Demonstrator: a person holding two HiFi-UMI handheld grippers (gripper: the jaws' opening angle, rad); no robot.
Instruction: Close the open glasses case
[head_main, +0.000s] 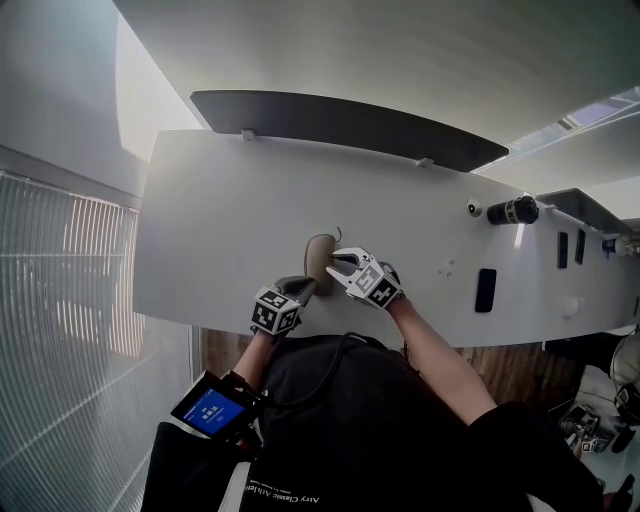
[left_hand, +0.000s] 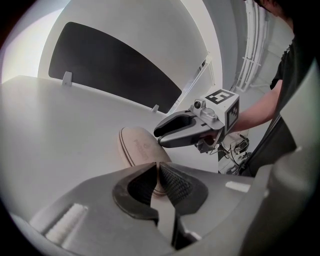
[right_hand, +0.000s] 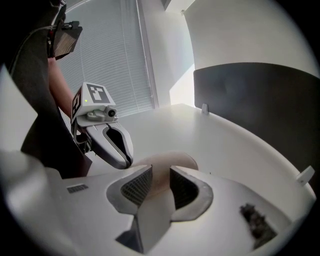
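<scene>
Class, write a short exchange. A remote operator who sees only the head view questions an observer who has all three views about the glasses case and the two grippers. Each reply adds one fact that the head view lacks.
Operator: From the head view alone I can't judge the glasses case. Is it closed?
Observer: The left gripper view shows it lying flat, its two halves meeting at a thin seam along the edge. It looks closed.
Operator: How do the jaws of the right gripper stand?
Observer: Its own view shows them apart, with the tan case visible through the gap.
Operator: And the left gripper?
Observer: Its jaws are practically together, with the tips pointing at the case's near end.
</scene>
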